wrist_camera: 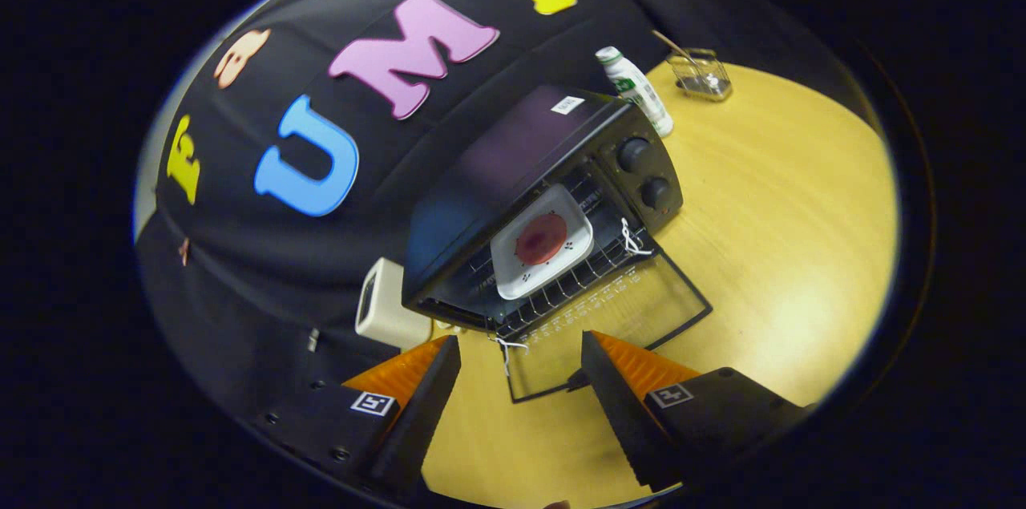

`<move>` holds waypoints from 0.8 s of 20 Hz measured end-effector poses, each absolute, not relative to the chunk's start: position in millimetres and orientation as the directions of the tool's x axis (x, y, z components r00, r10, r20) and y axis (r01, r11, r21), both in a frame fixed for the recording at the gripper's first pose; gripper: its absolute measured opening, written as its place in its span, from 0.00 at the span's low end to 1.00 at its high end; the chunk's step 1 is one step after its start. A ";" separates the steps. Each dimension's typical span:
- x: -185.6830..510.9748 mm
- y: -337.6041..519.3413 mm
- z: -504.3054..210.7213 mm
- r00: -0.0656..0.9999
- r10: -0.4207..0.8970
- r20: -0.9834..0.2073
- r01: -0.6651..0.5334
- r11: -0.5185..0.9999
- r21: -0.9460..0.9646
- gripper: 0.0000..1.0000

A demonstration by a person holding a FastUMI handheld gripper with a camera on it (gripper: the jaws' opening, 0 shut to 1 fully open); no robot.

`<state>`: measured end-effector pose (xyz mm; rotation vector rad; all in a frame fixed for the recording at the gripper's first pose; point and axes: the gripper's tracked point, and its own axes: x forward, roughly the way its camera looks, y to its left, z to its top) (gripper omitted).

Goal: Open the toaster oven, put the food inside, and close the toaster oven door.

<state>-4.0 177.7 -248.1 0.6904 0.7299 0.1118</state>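
A toaster oven (545, 196) stands on a round wooden table (785, 204) with its glass door (617, 325) dropped flat toward the tongs (519, 353), which hang open and empty just short of the door's near edge. Both fingers are spread wide, gripping nothing, with bare tabletop and the door's near corner showing between them.

Inside the oven, a white tray (543, 243) carrying a round reddish piece of food (541, 239) rests on the wire rack (561, 284), which looks partly drawn out over the open door. By that showing, the first two parts of the job appear done: the oven is open and the food is in. What seems left is to swing the door up and shut, and possibly to push the rack home first if it stands in the door's way.

White string (633, 238) is tied at the door's far corner and again at its near corner, likely a pull aid. Two control knobs (644, 172) sit on the oven's right panel. Behind the oven, on the far side of the table, stand a white bottle (637, 88) and a small clear dish (701, 74) with a stick in it. A pale box-shaped object (385, 309) sits to the oven's left, by the booth wall.
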 end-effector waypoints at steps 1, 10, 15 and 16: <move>-10.1 178.6 -250.1 0.749 0.315 -0.584 0.089 0.825 0.558 0.98; -67.7 208.6 -338.5 0.637 0.240 -0.732 -0.146 0.971 0.192 0.98; -67.5 213.2 -390.0 0.587 0.175 -0.790 -0.133 0.984 0.119 0.99; -65.7 208.7 -397.6 0.581 0.165 -0.797 -0.139 0.985 0.102 0.99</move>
